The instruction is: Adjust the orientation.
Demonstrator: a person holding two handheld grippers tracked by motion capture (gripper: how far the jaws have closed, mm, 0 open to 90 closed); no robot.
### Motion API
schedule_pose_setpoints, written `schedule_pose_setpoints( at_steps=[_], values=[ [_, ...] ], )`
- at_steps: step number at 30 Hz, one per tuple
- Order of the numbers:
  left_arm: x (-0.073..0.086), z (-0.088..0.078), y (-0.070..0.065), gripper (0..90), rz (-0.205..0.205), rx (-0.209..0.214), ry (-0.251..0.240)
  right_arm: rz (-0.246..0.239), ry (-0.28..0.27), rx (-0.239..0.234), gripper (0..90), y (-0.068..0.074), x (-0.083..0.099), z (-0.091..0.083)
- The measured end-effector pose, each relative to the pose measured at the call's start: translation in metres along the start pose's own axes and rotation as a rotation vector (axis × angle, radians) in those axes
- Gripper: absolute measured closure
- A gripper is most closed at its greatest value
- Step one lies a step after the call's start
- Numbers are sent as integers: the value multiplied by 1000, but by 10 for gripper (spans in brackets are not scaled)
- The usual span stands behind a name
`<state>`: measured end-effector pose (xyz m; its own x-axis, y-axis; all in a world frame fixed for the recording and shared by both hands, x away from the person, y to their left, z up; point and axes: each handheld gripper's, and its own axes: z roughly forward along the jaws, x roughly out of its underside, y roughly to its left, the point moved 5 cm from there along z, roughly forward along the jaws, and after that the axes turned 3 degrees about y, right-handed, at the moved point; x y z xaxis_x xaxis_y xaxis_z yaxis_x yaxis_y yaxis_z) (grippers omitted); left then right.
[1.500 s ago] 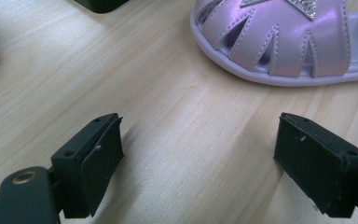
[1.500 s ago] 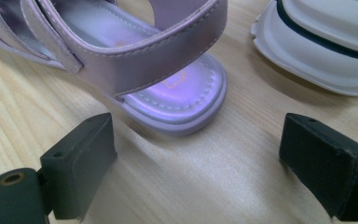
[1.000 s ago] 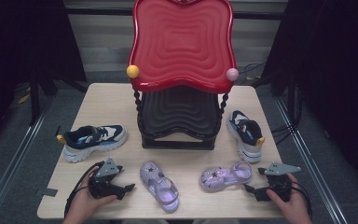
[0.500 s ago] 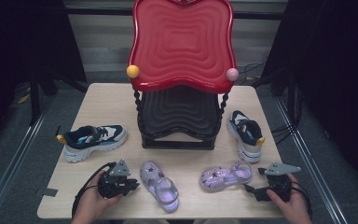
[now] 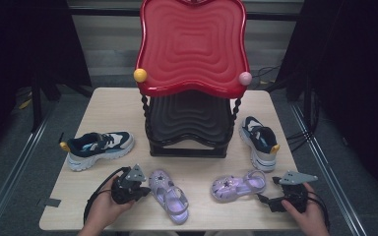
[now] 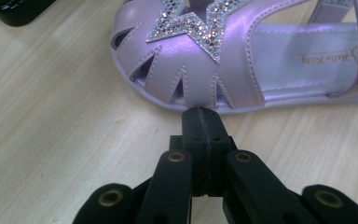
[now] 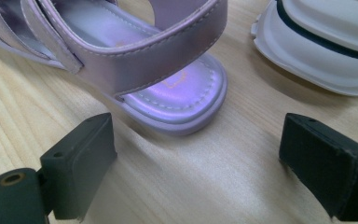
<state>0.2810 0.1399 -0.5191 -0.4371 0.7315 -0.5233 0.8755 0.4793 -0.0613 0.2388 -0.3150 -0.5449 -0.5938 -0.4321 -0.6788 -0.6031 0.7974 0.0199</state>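
Note:
Two lilac sandals lie near the table's front edge: the left sandal (image 5: 167, 194) (image 6: 242, 60) with a glittery star on its toe, and the right sandal (image 5: 238, 186) (image 7: 168, 88). My left gripper (image 5: 145, 190) (image 6: 200, 116) is shut, its jaws having just closed with nothing between them, and its tips rest against that sandal's toe edge. My right gripper (image 5: 266, 200) (image 7: 196, 172) stands open just behind the heel of the right sandal, apart from it.
A two-tier rack stands mid-table, with a red tray (image 5: 192, 49) on top and a black shelf (image 5: 192, 123) below. A navy and white sneaker (image 5: 98, 147) lies at the left, its mate (image 5: 260, 140) (image 7: 326, 46) at the right. Bare wood table (image 5: 113, 108) lies behind.
My left gripper has moved right to the left sandal's toe and its jaws have shut. The right gripper and the shoes have kept still.

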Motion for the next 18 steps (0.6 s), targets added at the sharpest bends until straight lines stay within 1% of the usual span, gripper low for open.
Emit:
schedule_pose_setpoints(
  at_steps=[1, 2, 3, 4, 5, 7, 9, 12, 13, 14, 15, 18],
  values=[
    [0, 0, 0, 900, 0, 0, 0, 0, 0, 0, 97, 0, 0, 0],
    [0, 1, 1, 900, -13, 2, -10, 0, 0, 0, 97, 0, 0, 0],
    [0, 0, 2, 900, -10, 1, -3, 0, 0, 0, 97, 0, 0, 0],
    [-1, 1, 4, 900, -20, -4, -12, 0, 0, 0, 97, 0, 0, 0],
    [-1, 1, 4, 900, -20, -4, -12, 1, 0, 0, 97, 0, 0, 0],
    [-3, 1, 8, 900, -33, -11, -18, 0, 0, 0, 97, 0, 0, 0],
    [-8, 4, 13, 900, -33, -9, -20, 0, 0, 0, 98, 0, 0, 0],
    [-12, 6, 15, 900, -38, -12, -27, 0, 0, 0, 98, 0, 0, 0],
    [-14, 7, 17, 900, -37, -2, -33, 0, 0, 0, 97, 0, 0, 0],
    [-15, 8, 17, 900, -40, -2, -35, 0, 0, 0, 97, 0, 0, 0],
    [-17, 8, 19, 900, -28, -10, -33, 0, 0, 0, 97, 0, 0, 0],
    [-21, 10, 21, 900, -33, -16, -41, 0, 0, 0, 97, 0, 0, 0]
  ],
)
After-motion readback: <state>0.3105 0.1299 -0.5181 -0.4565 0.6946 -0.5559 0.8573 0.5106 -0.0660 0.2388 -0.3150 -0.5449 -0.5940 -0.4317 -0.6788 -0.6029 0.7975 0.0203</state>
